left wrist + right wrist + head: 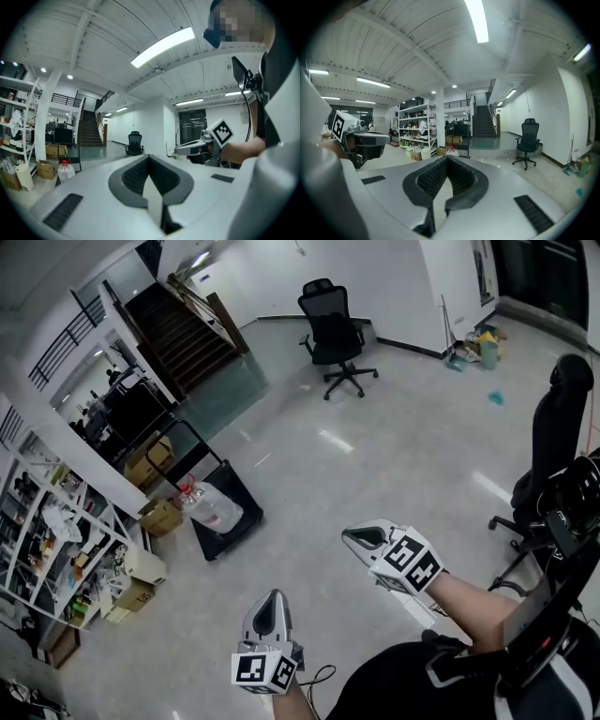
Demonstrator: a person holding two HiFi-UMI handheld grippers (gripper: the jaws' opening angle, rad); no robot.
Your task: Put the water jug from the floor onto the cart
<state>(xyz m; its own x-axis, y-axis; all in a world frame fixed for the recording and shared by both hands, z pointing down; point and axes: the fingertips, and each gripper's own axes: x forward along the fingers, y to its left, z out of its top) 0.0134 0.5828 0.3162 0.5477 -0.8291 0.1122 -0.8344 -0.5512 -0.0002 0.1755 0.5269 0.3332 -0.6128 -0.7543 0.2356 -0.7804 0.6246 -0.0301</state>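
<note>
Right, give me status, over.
Left gripper and right gripper shut, empty. Water jug sits on cart. Nothing in the way.

Head view: the black high-backed office chair (555, 442) at right is cut by the frame edge; goods on the white metal shelf (42, 521) are too small to identify. Right gripper view: the right gripper (447, 164) hides the lower part of the clear plastic water jug with red cap (452, 150).
</note>
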